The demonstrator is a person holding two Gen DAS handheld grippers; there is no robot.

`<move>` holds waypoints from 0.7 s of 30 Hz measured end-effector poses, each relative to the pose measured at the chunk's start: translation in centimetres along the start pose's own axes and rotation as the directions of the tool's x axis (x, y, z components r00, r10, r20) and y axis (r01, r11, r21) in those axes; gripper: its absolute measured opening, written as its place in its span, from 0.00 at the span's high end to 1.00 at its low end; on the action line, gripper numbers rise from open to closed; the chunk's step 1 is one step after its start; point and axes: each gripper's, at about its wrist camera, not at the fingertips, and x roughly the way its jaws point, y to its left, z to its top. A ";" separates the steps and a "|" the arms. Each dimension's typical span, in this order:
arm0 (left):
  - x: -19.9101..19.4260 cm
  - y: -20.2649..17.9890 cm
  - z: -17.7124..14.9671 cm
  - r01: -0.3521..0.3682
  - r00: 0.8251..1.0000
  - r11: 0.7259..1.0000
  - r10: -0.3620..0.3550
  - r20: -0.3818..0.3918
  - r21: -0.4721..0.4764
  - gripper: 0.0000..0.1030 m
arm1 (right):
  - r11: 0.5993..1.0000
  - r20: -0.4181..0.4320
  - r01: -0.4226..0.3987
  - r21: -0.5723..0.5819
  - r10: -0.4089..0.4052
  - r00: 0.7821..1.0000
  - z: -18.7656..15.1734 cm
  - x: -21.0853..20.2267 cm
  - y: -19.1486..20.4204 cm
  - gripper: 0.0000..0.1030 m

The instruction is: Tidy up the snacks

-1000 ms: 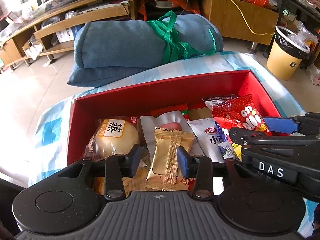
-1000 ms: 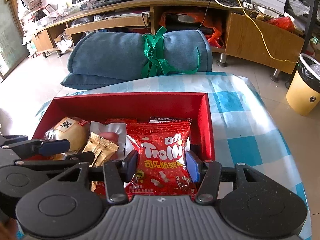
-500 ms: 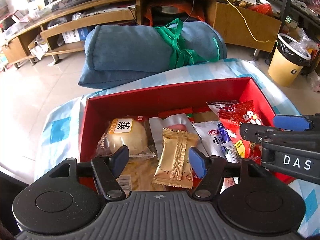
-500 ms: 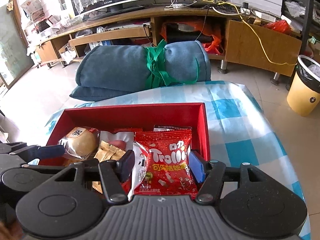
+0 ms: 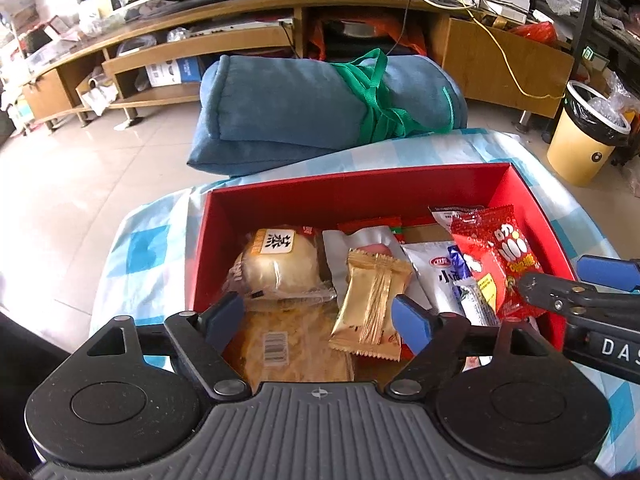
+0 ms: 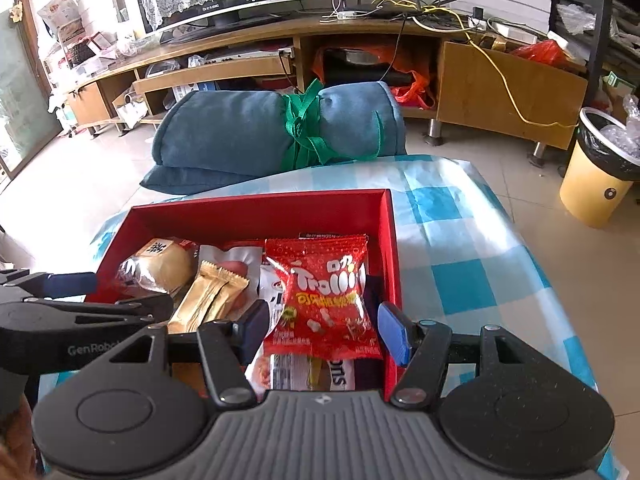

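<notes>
The snacks all lie in the red box (image 5: 360,196) on the table with the blue checked cloth (image 6: 472,240). The left gripper (image 5: 318,318) is wide open and holds nothing. The gold candy wrapper (image 5: 372,304) lies in the gap between its fingers. The right gripper (image 6: 326,330) is wide open too, holding nothing, with the red Trolli gummy bag (image 6: 326,296) lying between its fingers.

Both packs look light, soft and crinkly. They are probably slippery, so a pinch across the flat middle or a sealed end should hold best. The round bun in clear wrap (image 5: 278,268) looks squashy and should be held gently.

The packs overlap each other, so lifting one may drag the white packet (image 5: 444,280) beside it. The box walls are close to the fingers. The two grippers sit near each other and could bump. A rolled blue blanket (image 5: 320,108) lies beyond the box, out of the way.
</notes>
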 end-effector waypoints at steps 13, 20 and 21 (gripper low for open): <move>-1.3 0.0 -1.7 0.011 1.000 1.000 -0.011 0.001 -0.016 0.09 | 1.000 0.018 -0.017 0.008 0.017 1.000 -1.4 -1.9 0.6 0.46; -2.0 -0.1 -2.5 0.009 1.000 1.000 -0.009 0.012 -0.017 0.05 | 1.000 0.021 -0.021 0.007 0.021 1.000 -1.9 -2.4 0.8 0.46; -2.1 -0.1 -2.6 0.008 1.000 1.000 -0.008 0.012 -0.017 0.04 | 1.000 0.021 -0.022 0.008 0.021 1.000 -1.9 -2.4 0.8 0.46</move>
